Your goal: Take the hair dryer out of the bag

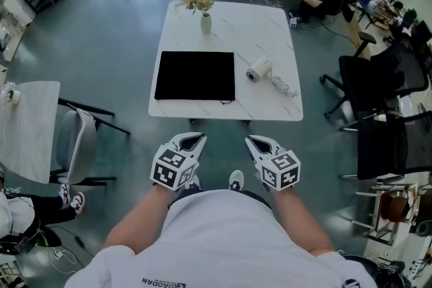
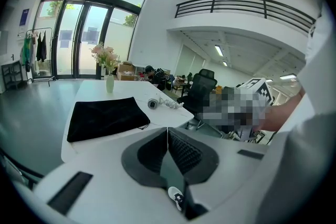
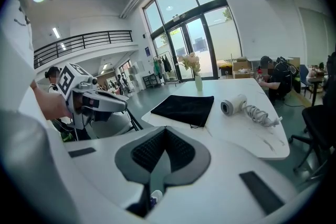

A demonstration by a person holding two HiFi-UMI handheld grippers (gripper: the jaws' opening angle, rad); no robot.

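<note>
In the head view, a white marble-patterned table stands ahead of the person. On it lies a flat black fabric bag. Just to the right of it, apart from the cloth, lies the white hair dryer, with its coiled white cord trailing off toward the table's right edge. A pale vase of pink flowers stands beyond the bag. The left gripper and the right gripper are held close to the body, well short of the table.

In the left gripper view, the two ribbed pads are pressed together with nothing between them. This gripper is clenched and empty. The bag lies collapsed, and the hair dryer rests on the bare tabletop past its far corner.

In the right gripper view, the jaws likewise meet along a closed seam and hold nothing. The hair dryer lies on its side on the table, beside the bag and not in it.

The bag looks empty and the dryer is out, so I judge the removal complete. No grasp seems called for next. If any move remained, it would mean reaching well forward and parting the jaws first.
</note>
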